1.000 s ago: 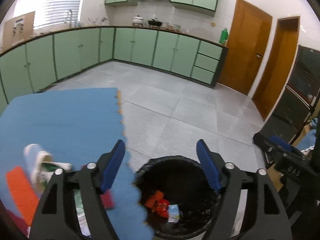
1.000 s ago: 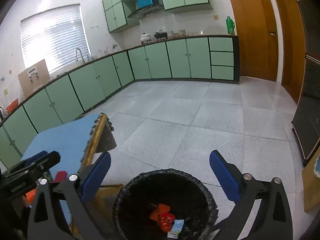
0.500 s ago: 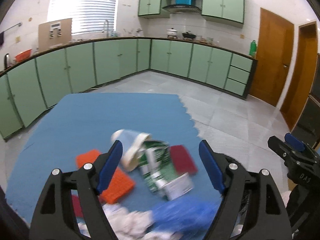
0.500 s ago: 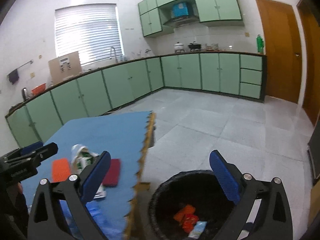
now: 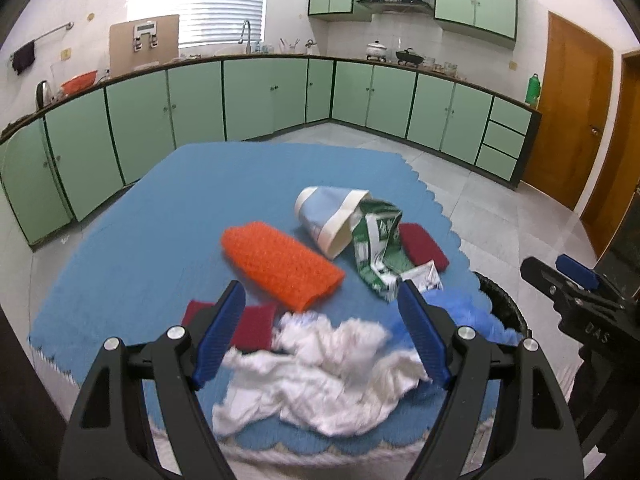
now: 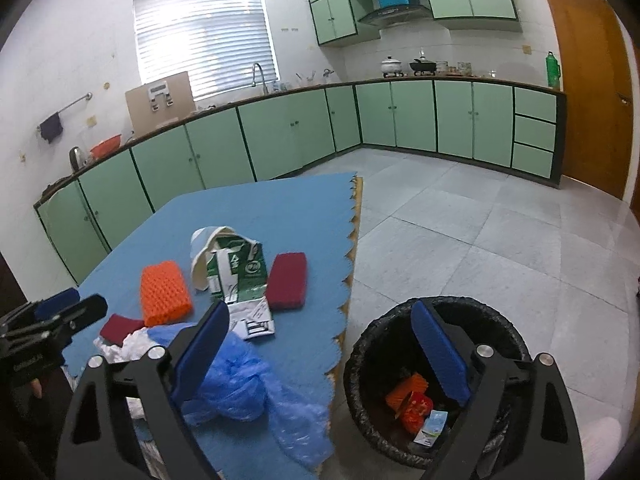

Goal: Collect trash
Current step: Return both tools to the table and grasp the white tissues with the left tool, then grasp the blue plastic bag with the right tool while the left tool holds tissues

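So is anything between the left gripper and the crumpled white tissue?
Nothing visible. The left gripper is open just above the crumpled white tissue on the blue foam mat, nothing between them.

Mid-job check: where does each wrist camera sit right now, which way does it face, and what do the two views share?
Left wrist: on the left gripper, open, over the table's near edge, facing the white paper, orange sponge and carton; right gripper shows at right.
Right wrist: on the right gripper, open, above the table corner and bin, facing the kitchen; left gripper shows at left.
Shared: table, sponge, carton, blue bag, bin.
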### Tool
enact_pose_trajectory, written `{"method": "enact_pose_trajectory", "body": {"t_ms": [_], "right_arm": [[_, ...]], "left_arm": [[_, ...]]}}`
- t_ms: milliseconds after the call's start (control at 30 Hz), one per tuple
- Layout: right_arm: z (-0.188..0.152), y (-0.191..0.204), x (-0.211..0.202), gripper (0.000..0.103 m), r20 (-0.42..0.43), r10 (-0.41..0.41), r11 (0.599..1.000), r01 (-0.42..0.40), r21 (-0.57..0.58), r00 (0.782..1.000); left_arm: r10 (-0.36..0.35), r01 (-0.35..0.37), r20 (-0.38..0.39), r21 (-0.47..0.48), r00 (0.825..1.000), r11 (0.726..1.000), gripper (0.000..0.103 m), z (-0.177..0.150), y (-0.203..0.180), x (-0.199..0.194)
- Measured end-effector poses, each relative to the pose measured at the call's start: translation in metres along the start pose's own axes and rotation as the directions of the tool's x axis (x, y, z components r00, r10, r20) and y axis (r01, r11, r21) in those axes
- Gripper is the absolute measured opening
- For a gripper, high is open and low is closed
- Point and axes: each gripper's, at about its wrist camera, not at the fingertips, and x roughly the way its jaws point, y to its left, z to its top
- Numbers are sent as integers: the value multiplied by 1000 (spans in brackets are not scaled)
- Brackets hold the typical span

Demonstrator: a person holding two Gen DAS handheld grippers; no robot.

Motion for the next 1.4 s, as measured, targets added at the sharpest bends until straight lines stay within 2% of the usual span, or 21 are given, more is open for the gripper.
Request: {"method": "enact_pose_trajectory", "body": {"t_ms": [200, 467, 667, 700, 1000, 1067, 1167, 1200, 1267, 1300, 1400], "right_arm": [[-6, 10, -3, 86, -2, -6, 999, 6, -53, 1000], [-6, 14, -9, 84, 7, -7, 998, 8, -65, 1000], [-3, 18, -9, 84, 16, -6, 997, 8, -75, 1000], [-3, 18, -9, 84, 16, -7, 997, 8, -76, 1000], [-1, 16, -5, 84, 8, -6, 997, 7, -72, 1000], [-1, 15, -3, 84, 4, -6, 998, 6, -69, 1000], [-2, 14, 0, 84, -4, -4, 998, 3, -66, 1000], [-2, 14, 1, 84, -8, -3, 998, 2, -65, 1000], [-3, 15, 3, 84, -16, 0, 998, -1, -64, 1000], [-3, 15, 4, 84, -18, 2, 998, -3, -65, 1000], [-4, 16, 7, 84, -23, 10, 998, -12, -67, 1000]], "left_arm": [[-4, 3, -23, -17, 1000, 1000, 76, -19, -2, -2], [-2, 1, -45, -26, 999, 1000, 74, -23, 3, 13], [-34, 29, -104, -47, 994, 998, 53, -19, 8, 34], [-40, 35, -117, -44, 992, 998, 47, -19, 7, 38], [-41, 38, -183, -21, 982, 999, 45, -23, -1, 57], [-33, 32, -187, -11, 982, 999, 41, -25, -3, 60], [-25, 23, -187, -11, 982, 1000, 25, -26, -1, 63], [-18, 17, -184, -10, 983, 1000, 16, -26, -1, 63], [-9, 7, -173, -8, 985, 1000, 11, -26, 0, 63], [-6, 4, -165, -10, 986, 1000, 5, -26, 1, 63], [-6, 3, -138, -23, 990, 1000, 4, -21, 4, 59]]}}
